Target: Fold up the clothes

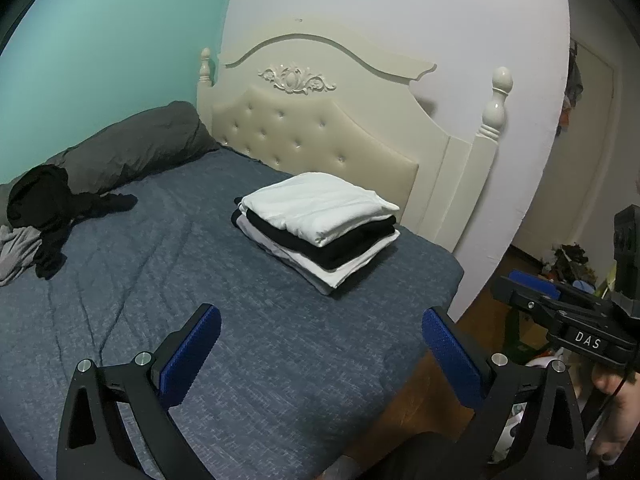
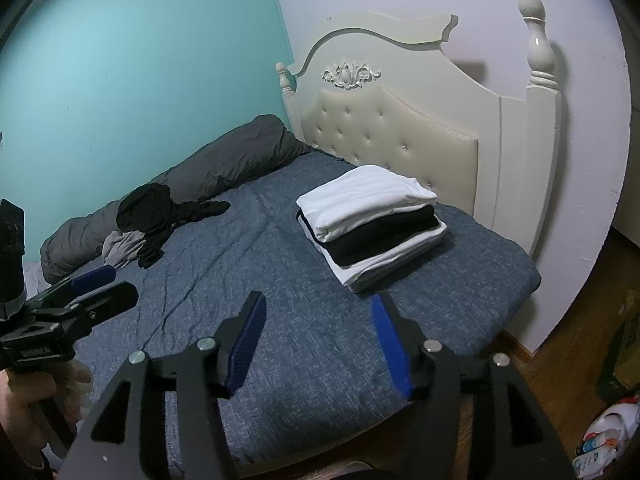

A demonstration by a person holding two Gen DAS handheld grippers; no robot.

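Observation:
A neat stack of folded clothes, white on black on white, lies on the blue bed near the headboard; it also shows in the right wrist view. A crumpled black garment and a grey one lie unfolded at the far left, also seen in the right wrist view as the black garment and the grey one. My left gripper is open and empty over the bed's near edge. My right gripper is open and empty, in front of the stack.
A cream headboard with posts stands behind the stack. A rolled grey duvet lies along the teal wall. Wooden floor with clutter lies to the right of the bed.

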